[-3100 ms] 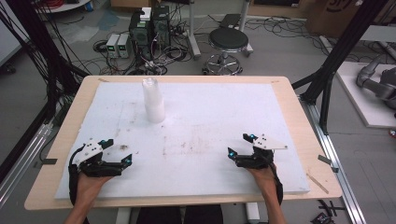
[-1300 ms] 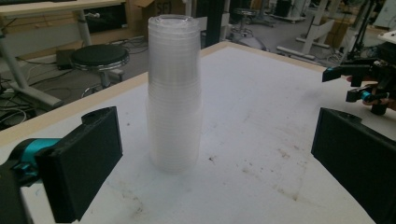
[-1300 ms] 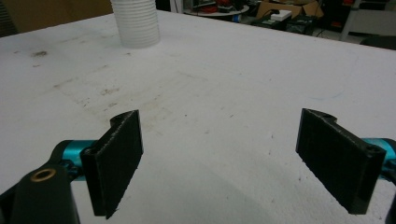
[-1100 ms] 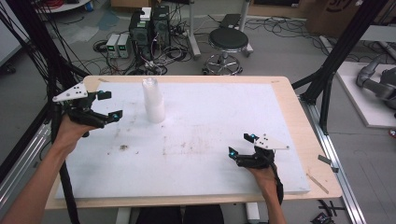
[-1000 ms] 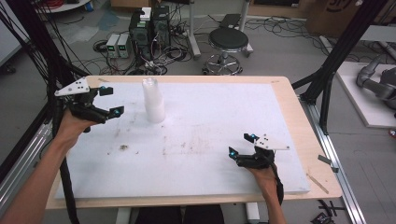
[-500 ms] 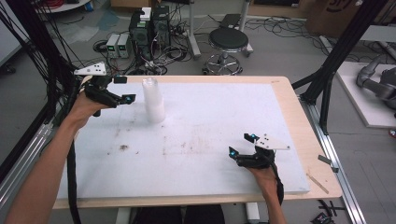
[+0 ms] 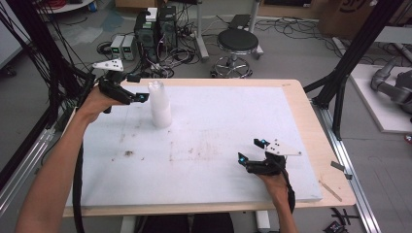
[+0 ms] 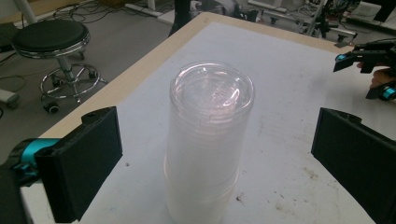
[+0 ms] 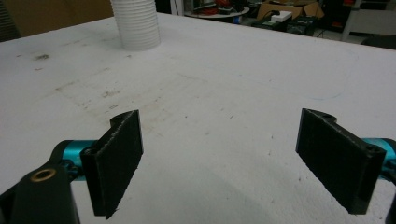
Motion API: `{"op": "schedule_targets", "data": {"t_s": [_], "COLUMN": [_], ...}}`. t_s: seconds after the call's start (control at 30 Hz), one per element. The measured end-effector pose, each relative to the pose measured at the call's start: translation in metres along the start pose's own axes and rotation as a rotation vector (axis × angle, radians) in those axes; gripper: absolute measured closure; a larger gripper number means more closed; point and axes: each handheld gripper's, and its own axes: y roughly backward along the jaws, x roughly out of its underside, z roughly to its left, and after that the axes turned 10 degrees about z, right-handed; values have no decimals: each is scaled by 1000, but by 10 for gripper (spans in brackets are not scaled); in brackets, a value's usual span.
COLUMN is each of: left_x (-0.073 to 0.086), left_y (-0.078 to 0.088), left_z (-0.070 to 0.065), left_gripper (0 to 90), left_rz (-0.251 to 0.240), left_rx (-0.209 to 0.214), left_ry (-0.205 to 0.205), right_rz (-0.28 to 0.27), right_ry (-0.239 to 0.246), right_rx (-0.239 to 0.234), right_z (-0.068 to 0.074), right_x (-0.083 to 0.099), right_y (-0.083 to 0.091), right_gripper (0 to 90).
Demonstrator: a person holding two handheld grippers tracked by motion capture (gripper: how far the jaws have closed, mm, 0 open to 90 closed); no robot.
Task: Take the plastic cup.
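Observation:
A tall stack of clear plastic cups [image 7: 159,104] stands upside down on the white board at the far left. My left gripper [image 7: 137,88] hovers just left of the stack's top, open. In the left gripper view the cup stack [image 8: 208,140] rises between the two wide-apart jaws without touching either, and the left gripper [image 8: 224,158] holds nothing. My right gripper [image 7: 251,151] rests low over the board near the front right, open. The right gripper view has that open right gripper [image 9: 233,158] over bare board, with the base of the cup stack [image 9: 136,23] far off.
The white board [image 7: 218,126] covers a wooden table [image 7: 306,111] and has dark smudges near its middle. Beyond the far edge stand a black stool [image 7: 236,43] and computer boxes [image 7: 155,29] among cables. Black frame posts [image 7: 350,63] flank the table.
My left gripper rose from the front left of the board and travelled to the far left, ending beside the cup stack. The right gripper stayed put.

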Motion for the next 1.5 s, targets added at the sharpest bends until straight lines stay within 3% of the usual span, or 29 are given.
{"op": "schedule_targets", "data": {"t_s": [0.43,0.93,0.97,1.03,1.2,1.33,1.5], "left_x": [1,-3,-3,-4,-5,-5,-5], "left_y": [-33,-53,-53,-52,-53,-52,-52], "left_z": [1,0,0,-1,-1,0,0], "left_gripper": [18,18,77,110,128,215,227], "left_rz": [105,152,156,157,169,170,177], "left_rx": [6,-13,-13,-16,-31,-29,-31], "left_ry": [5,25,23,19,25,31,34], "right_rz": [-5,-2,-1,-1,-1,-3,-1], "right_ry": [3,4,0,-1,1,-1,1], "right_rx": [1,-1,-1,-3,-1,-2,-2], "right_z": [0,0,0,0,0,0,0], "right_x": [0,0,0,0,0,0,0], "right_y": [0,0,0,0,0,0,0], "right_gripper": [144,144,144,144,144,144,144]}}
